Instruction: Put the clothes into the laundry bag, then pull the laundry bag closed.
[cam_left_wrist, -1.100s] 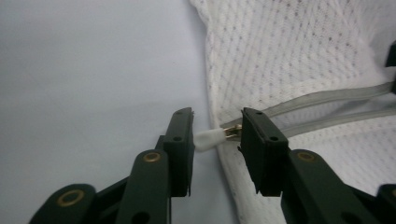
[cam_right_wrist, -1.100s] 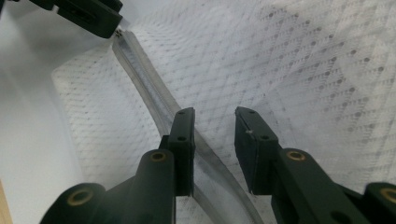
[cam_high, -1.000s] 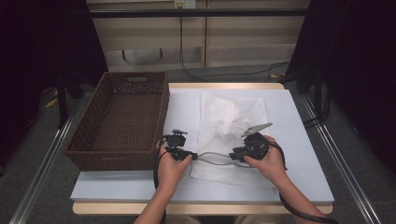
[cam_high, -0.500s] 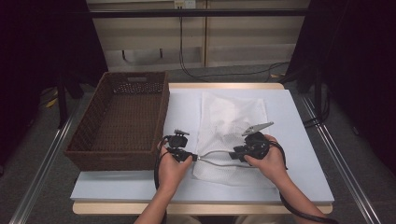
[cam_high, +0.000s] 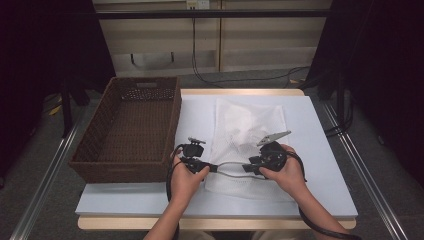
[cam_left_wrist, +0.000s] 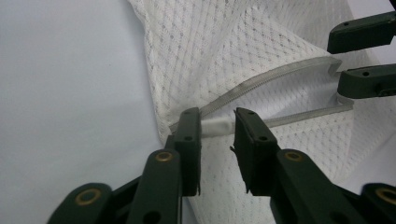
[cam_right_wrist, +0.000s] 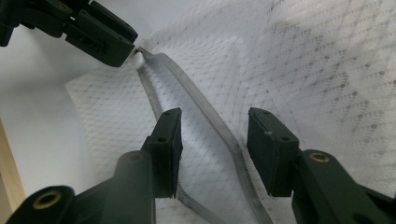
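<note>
Where the wicker basket (cam_high: 127, 127) sits at the left of the pale bench (cam_high: 310, 150), the white mesh laundry bag (cam_high: 250, 125) lies flat just to its right, its zippered mouth at the near edge between the two claws. The left claw (cam_left_wrist: 217, 128) has its jaws slightly apart around the white end of the zipper tape (cam_left_wrist: 266, 81), and they have just been opening a little; whether the pads press on it I cannot tell. Further right, the right claw (cam_right_wrist: 212, 130) stands spread over both tapes of the open mouth without pinching them, its jaws having just been widening too. The likely trouble, I judge, is that the thin tape slips free as the jaws loosen, letting the mouth sag shut, or that a jaw snags the loose mesh and drags the whole bag across the bench. No brand, label or writing can be read anywhere
</note>
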